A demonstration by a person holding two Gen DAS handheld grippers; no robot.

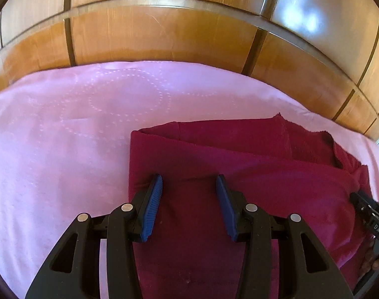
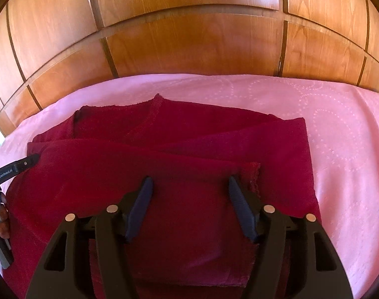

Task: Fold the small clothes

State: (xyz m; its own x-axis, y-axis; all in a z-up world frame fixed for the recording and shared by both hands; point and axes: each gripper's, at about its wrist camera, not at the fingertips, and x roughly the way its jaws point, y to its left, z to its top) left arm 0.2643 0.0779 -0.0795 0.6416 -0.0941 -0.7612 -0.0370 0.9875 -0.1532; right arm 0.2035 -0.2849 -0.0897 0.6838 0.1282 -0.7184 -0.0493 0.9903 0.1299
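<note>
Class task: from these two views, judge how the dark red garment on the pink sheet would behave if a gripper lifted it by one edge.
The dark red garment would probably droop limply: it lies in soft, overlapping folds. Its layers would likely slide apart, since nothing visibly pins them. It looks light, resting flat on the pink sheet.

You have a dark red garment (image 2: 164, 149) of matt, slightly nubby knit cloth lying on a smooth pink bedcover (image 1: 64, 137) stitched with faint dotted circles. Beyond it the wooden headboard panels (image 2: 189, 44) are glossy varnished. Your left gripper (image 1: 189, 186) is matt black plastic with ribbed blue pads (image 1: 153, 204) and shiny metal pins.
</note>
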